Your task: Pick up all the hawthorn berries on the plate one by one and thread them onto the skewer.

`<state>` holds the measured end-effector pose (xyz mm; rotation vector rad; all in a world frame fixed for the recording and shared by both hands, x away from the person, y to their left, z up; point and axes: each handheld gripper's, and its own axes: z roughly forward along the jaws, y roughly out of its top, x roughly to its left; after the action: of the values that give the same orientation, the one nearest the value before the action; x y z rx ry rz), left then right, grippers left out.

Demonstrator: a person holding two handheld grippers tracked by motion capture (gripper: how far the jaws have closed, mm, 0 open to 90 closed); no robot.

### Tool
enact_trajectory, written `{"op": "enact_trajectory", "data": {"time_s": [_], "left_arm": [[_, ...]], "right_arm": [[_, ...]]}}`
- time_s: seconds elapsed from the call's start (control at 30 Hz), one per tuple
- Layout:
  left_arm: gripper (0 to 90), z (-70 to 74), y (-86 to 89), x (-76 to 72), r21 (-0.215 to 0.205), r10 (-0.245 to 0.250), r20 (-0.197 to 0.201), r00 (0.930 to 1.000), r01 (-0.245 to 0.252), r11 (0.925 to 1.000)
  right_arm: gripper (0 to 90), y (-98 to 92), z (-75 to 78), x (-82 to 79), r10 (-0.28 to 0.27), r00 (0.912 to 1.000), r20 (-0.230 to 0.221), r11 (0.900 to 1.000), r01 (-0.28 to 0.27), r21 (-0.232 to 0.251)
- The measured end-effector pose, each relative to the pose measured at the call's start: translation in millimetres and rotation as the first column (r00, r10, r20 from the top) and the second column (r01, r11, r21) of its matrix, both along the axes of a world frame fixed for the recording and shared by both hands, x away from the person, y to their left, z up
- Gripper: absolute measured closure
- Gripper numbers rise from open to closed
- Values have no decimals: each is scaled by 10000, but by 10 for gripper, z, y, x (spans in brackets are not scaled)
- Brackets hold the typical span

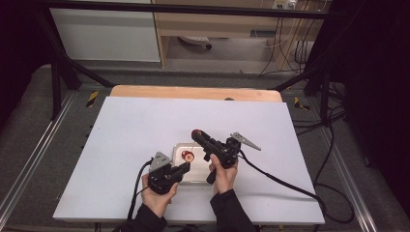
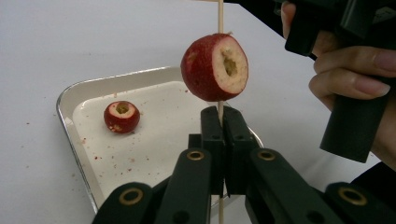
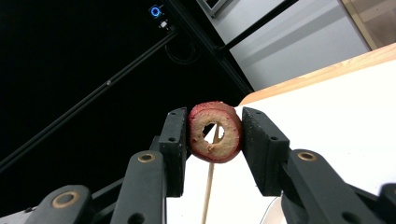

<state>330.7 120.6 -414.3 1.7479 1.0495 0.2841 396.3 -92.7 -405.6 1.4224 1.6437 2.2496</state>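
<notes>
My left gripper is shut on a thin wooden skewer that stands upright over a metal tray. A red cored fruit is threaded on the skewer just above the jaws. A second red cored fruit lies in the tray. My right gripper is shut on a third cored fruit, held above the skewer. The skewer's tip shows at that fruit's hole; whether it has entered I cannot tell. In the high view the right gripper sits over the tray, the left gripper at its near edge.
A white sheet covers the table, with a wooden edge at the back. The right gripper's cable trails across the sheet to the right. Black frame poles stand around the table. Red crumbs dot the tray floor.
</notes>
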Motion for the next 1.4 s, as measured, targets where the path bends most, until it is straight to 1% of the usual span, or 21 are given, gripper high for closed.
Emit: {"op": "enact_trajectory", "data": {"time_s": [0.13, 0.3, 0.43, 0.5, 0.63, 0.73, 0.83, 0.9, 1.07, 1.17, 1.27, 1.4], "left_arm": [[884, -4, -23, -3, -187, 76, -113, 9999, -78, 9998], [885, -11, -31, 3, -165, 106, -220, 9997, -110, 9998], [885, -1, -8, -2, -184, 142, -219, 9997, -146, 9997], [885, 8, -4, -3, -294, 151, -167, 9997, -156, 9994], [886, -11, -28, -3, -199, 190, -39, 9998, -191, 9996], [886, -6, -27, 17, -235, 227, 4, 9997, -227, 9995], [885, 20, -5, 53, -212, 255, 47, 9997, -254, 9995], [885, 24, -9, 62, -124, 245, 74, 9997, -244, 9996], [886, 42, -19, 100, -126, 245, 92, 9997, -244, 9996], [886, 47, -13, 114, -125, 195, 67, 9998, -194, 9997], [886, 51, -8, 128, -118, 188, 99, 9998, -187, 9998], [886, 41, -7, 135, 19, 142, 114, 9998, -142, 9999]], "right_arm": [[626, 12, -22, -2, -129, 9998, 143, 9999, 128, 38], [627, 14, -28, -1, -117, 9994, 319, 9999, 114, 72], [627, 4, -10, -6, -123, 9988, 476, 9999, 123, 19], [627, 4, -8, -6, -94, 9987, 503, 10000, 95, -9], [627, 13, -26, -10, 80, 9991, 406, 10000, -80, 0], [627, 22, -43, -24, 258, 9995, 193, 9996, -256, -70], [627, 34, -60, -39, 342, 9993, 150, 9993, -340, -135], [628, 37, -64, -45, 382, 9992, 133, 9991, -380, -186], [627, 54, -98, -65, 505, 9987, 55, 9975, -502, -492], [627, 60, -102, -75, 507, 9987, 40, 9974, -505, -515], [627, 62, -111, -80, 620, 9981, 3, 9961, -619, -634], [627, 72, -126, -99, 631, 9980, -65, 9951, -634, -755]]}}
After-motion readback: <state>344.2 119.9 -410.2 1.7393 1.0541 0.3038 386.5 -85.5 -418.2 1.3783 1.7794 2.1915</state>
